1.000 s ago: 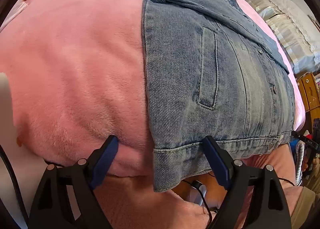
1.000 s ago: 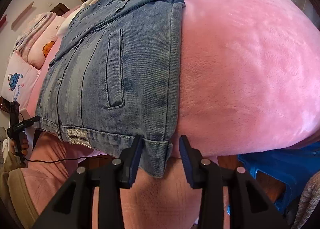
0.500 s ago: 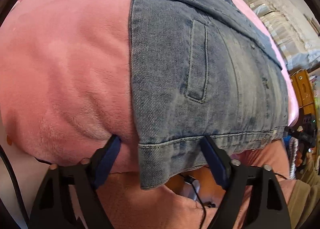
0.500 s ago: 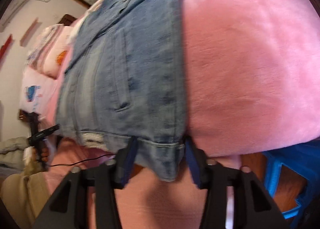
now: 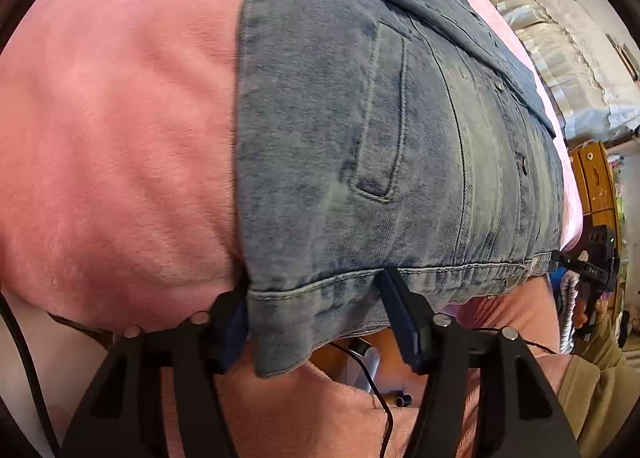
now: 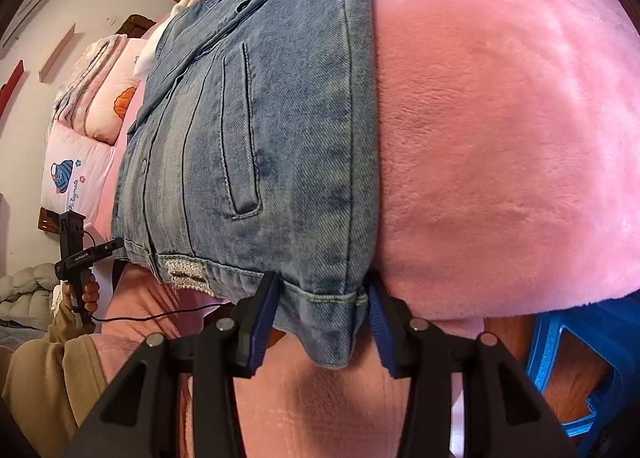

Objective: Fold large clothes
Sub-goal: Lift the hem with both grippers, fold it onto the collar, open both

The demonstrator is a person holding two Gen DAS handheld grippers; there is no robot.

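Left wrist view looks down on a denim jacket point(image 5: 360, 138) lying flat on a pink blanket point(image 5: 120, 138) on the bed, its hem hanging just over the near edge. The left hand-held gripper point(image 5: 316, 318) straddles the hem corner: its jaws have just been closing, the left pad sits against the jacket's side edge and the right pad against the hem further along, with the cloth between them. Whether they already pinch it I cannot tell; they stand about half open.

Right wrist view shows the matching picture at the other bottom corner. The right hand-held gripper point(image 6: 320, 318) has the hem corner between its pads, both of them close against the denim jacket point(image 6: 260, 138), the jaws partly open and apparently bearing on the fabric.

The step in hand looks like taking both bottom corners, ready to fold the hem up toward the collar. Next, both grips need to be firm on the thick hem before lifting, and the two hands should rise and travel away together so the fold lies straight.

Only the right view shows the pillows point(image 6: 92, 126) beyond the jacket and a blue stool point(image 6: 580, 358) to the gripper's right; only the left shows folded bedding point(image 5: 560, 58) and a wooden cabinet point(image 5: 596, 178) on its right.
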